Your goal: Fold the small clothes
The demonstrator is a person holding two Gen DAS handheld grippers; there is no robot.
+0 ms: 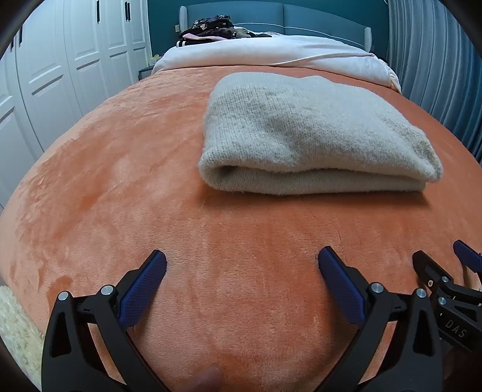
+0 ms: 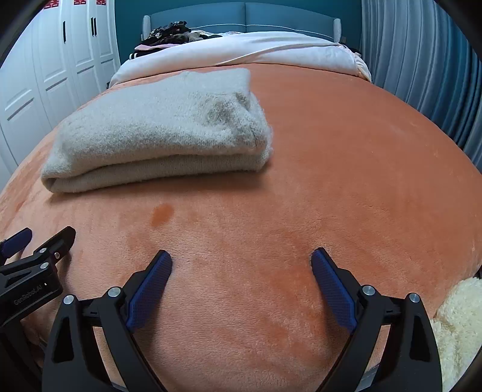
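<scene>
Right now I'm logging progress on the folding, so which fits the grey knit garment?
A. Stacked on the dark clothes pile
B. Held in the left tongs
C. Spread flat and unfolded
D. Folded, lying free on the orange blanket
D: the grey knit garment lies in folded layers on the orange blanket, with both tongs open and empty in front of it.

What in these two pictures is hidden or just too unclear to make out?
- Folded grey garment: both views show only its outside; its own folds hide what kind it is.
- Dark clothes pile at the far end of the bed: too small and distant in both views to tell pieces apart.
- Cream fluffy thing: cut off by the right wrist picture's edge.
- Person: only gripper parts show.
</scene>
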